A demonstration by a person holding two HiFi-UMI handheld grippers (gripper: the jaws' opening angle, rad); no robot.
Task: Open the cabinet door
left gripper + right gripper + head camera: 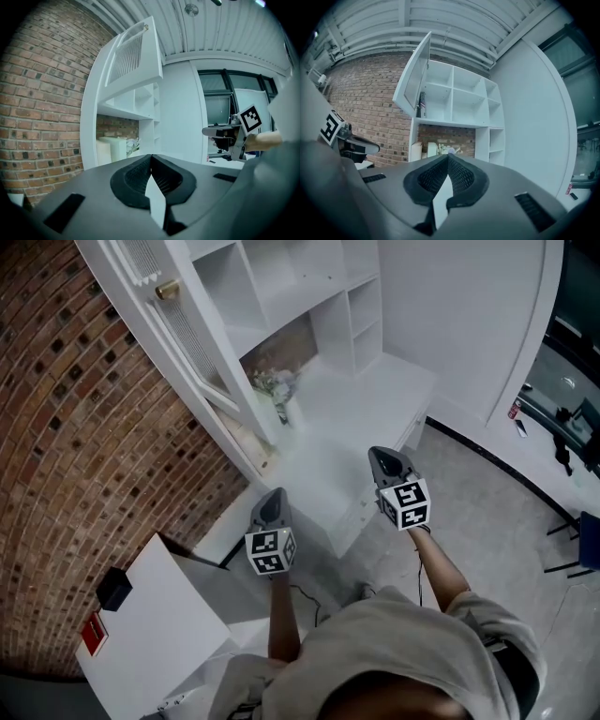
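Observation:
The white cabinet door with a slatted panel and a brass knob stands swung open at the upper left, away from the white shelf unit. It also shows in the left gripper view as the open door and in the right gripper view as the open door. Both grippers hang well below and in front of it, touching nothing. My left gripper is shut and empty, its jaws meeting at the tip. My right gripper is likewise shut and empty.
A small bunch of flowers stands on the white counter under the shelves. A brick wall runs along the left. A white box with a black object sits at lower left. Desks and a chair stand at right.

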